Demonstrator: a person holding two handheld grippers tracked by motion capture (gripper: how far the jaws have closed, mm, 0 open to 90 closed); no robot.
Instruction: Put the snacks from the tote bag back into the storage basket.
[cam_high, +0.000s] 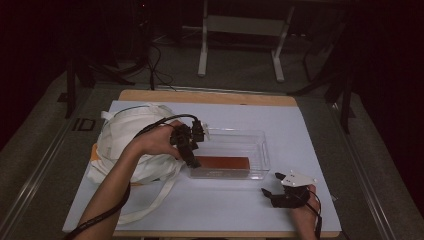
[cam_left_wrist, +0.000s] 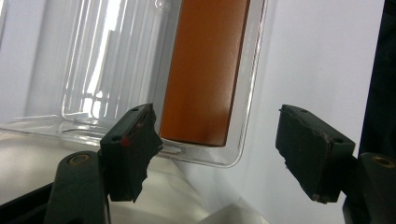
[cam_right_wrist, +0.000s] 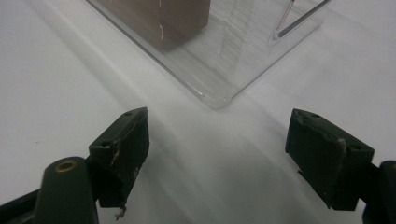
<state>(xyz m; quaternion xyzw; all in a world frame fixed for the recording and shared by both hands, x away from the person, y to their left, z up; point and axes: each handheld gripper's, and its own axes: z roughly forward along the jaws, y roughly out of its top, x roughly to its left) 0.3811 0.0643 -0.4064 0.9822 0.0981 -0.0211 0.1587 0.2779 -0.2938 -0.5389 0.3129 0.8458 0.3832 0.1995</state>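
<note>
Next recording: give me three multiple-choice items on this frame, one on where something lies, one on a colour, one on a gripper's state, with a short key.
1. Where does the flat block lie?
A. In the clear tray
B. On the white bag
C. On the bare table beside the tray

2. What colour is the block?
A. Blue
B. Reddish brown
C. Green

3. How do the jaws of the left gripper stand?
A. Shut on the block
B. Shut on the bag strap
C. Open, nothing between them

Key: 1 A, the clear walls surround it in the high view. 2 B, plain in the left gripper view. 3 C, its pads stand wide apart over the tray's end.
</note>
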